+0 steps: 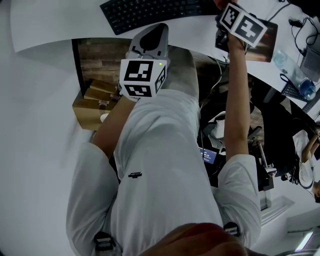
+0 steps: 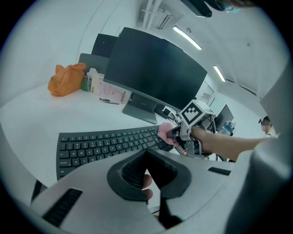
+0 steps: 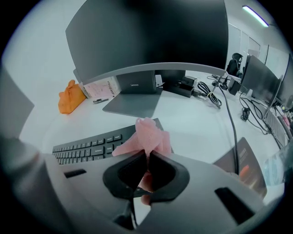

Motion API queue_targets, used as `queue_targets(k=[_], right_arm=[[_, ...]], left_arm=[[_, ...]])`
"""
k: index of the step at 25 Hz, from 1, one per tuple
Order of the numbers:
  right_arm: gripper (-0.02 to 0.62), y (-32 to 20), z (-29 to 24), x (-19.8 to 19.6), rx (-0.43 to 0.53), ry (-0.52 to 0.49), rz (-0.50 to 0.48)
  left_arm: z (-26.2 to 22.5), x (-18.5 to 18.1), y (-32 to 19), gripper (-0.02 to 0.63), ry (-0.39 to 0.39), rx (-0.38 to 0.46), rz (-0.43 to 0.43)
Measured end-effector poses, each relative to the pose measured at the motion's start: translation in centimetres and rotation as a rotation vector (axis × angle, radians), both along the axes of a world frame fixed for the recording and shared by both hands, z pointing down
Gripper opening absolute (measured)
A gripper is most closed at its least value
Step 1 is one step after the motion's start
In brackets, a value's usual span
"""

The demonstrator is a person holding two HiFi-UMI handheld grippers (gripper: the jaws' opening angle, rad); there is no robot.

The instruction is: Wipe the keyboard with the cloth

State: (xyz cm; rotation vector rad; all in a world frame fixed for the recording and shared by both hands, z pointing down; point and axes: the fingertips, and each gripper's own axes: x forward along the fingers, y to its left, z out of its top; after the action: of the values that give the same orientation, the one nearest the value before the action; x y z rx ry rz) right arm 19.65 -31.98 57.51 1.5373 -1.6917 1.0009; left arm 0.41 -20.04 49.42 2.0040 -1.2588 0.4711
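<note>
Your right gripper (image 3: 147, 156) clamped the pink cloth (image 3: 149, 136) at the right end of the black keyboard (image 3: 89, 147), ready to wipe; your left gripper (image 2: 146, 154) hung closed and empty, clear of the keys.

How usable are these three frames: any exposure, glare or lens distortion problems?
Head view: dim overall, desk edge bowed, keyboard cut by the top edge. Left gripper view: strong fisheye with black corners, ceiling light strips blown out, keyboard crisp. Right gripper view: same dark corners, cloth sharp in the right gripper, monitor featureless black.
</note>
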Motion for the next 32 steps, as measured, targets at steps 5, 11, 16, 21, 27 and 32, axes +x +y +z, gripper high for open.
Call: queue_targets(k=[5, 11, 16, 21, 27, 32], right_arm=[[0.026, 0.5, 0.0, -1.9, 0.001, -0.02, -0.022], [0.026, 0.9, -0.2, -4.1, 0.011, -0.04, -0.057], [0.026, 1.9, -0.1, -5.9, 0.008, -0.043, -0.082], [0.025, 2.3, -0.2, -9.3, 0.015, -0.061, -0.137], [0.025, 3.5, -0.1, -13.3, 0.006, -0.077, -0.203], [0.025, 4.2, -0.2, -15.7, 0.003, -0.077, -0.241]], left_arm=[[-0.2, -1.1, 0.3, 0.012, -0.001, 0.006, -0.019], [-0.4, -2.3, 0.8, 0.012, -0.004, 0.014, -0.04], [-0.4, -3.1, 1.5, 0.012, -0.004, 0.005, -0.06], [-0.6, -4.6, 1.5, 0.012, -0.009, 0.011, -0.087], [-0.5, -6.6, 2.3, 0.012, 0.002, -0.009, -0.134], [-0.7, -8.3, 3.0, 0.012, 0.001, -0.003, -0.168]])
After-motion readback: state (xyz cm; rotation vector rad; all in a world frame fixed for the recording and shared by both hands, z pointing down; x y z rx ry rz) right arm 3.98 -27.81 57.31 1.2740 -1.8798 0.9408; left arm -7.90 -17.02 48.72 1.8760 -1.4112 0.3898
